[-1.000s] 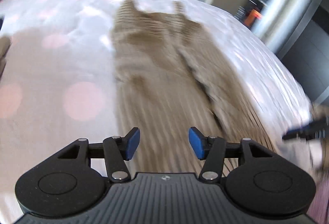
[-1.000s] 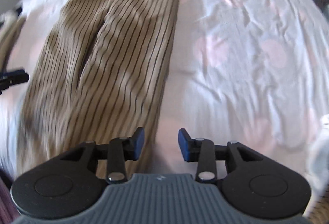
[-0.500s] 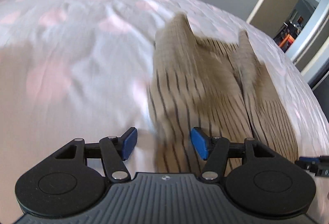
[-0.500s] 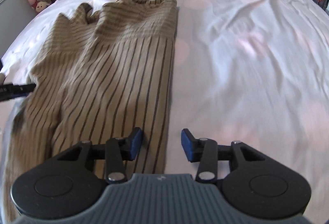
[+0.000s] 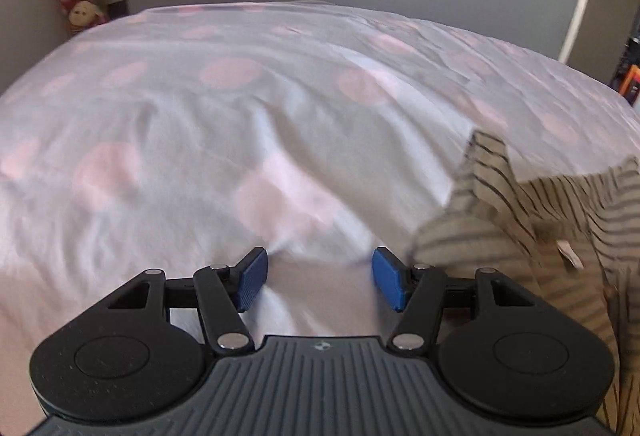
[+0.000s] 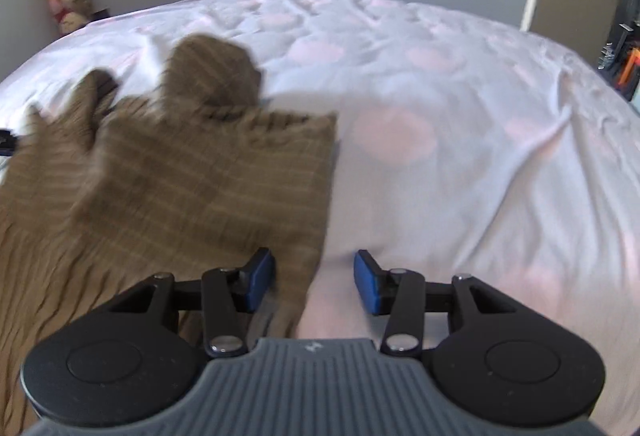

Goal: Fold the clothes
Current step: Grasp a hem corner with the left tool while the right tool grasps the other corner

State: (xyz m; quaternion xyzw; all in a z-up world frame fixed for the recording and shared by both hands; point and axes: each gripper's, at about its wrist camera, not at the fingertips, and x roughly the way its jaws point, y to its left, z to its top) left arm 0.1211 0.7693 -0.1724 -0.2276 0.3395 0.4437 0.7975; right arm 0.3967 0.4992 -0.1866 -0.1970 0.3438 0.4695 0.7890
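a brown striped shirt (image 6: 180, 188) lies on the bed sheet (image 6: 460, 156), which is white with pink dots. the right gripper (image 6: 315, 282) is wide open with the shirt's edge between its blue tips. the left gripper (image 5: 319, 284) is open too, over bare sheet, with the shirt just to its right.
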